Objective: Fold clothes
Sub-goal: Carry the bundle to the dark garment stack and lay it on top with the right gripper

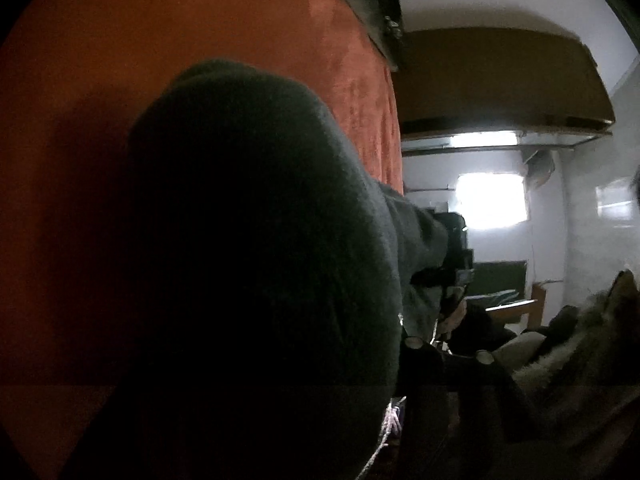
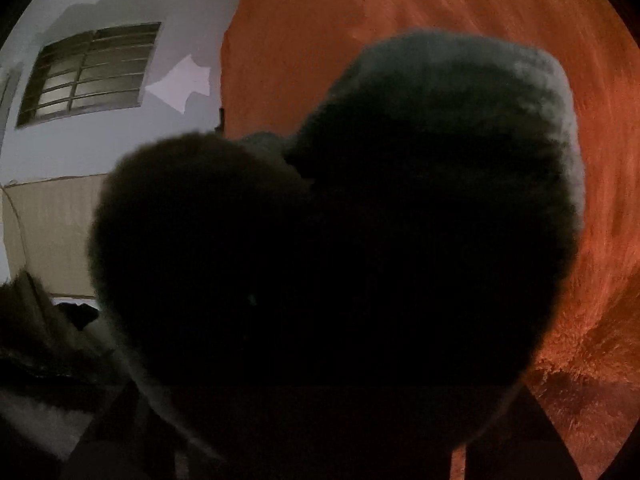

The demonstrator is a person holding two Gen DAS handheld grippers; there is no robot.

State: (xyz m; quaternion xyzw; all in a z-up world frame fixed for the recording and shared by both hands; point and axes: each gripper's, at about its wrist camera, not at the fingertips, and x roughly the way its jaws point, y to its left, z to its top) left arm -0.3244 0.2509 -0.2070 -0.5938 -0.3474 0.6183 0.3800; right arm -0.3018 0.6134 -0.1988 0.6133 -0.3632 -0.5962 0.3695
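A: Closest to both lenses is the dark grey fuzzy knit garment (image 1: 248, 248). From the left wrist it is one big bulge. From the right wrist it shows as two rounded lobes (image 2: 340, 240) filling most of the view.

B: And the fingers?

A: I can't tell. The cloth buries the left gripper's tips completely, and likewise the right's in its own view. From the left wrist, the right gripper (image 1: 454, 248) shows further off, a hand (image 1: 452, 316) under it, and the garment runs up to it. Whether the pads actually pinch the cloth is too blurred to say.

B: So the garment hangs between the two, in front of the orange plush blanket (image 2: 460, 12)?

A: Yes, it looks raised off the blanket rather than lying flat on it.

B: What worries you?

A: Mostly the blocked views. With both cameras smothered, the edges can't be matched, so the fold could land crooked. A thin bite on thick knit could also slip, dropping one corner. And fuzzy cloth may drag on the plush and bunch.

B: Anything behind?

A: A fur-trimmed coat (image 1: 580, 340) lies to the side, near enough to snag. Beyond it are a bright window (image 1: 492, 200) and a barred window (image 2: 92, 72).
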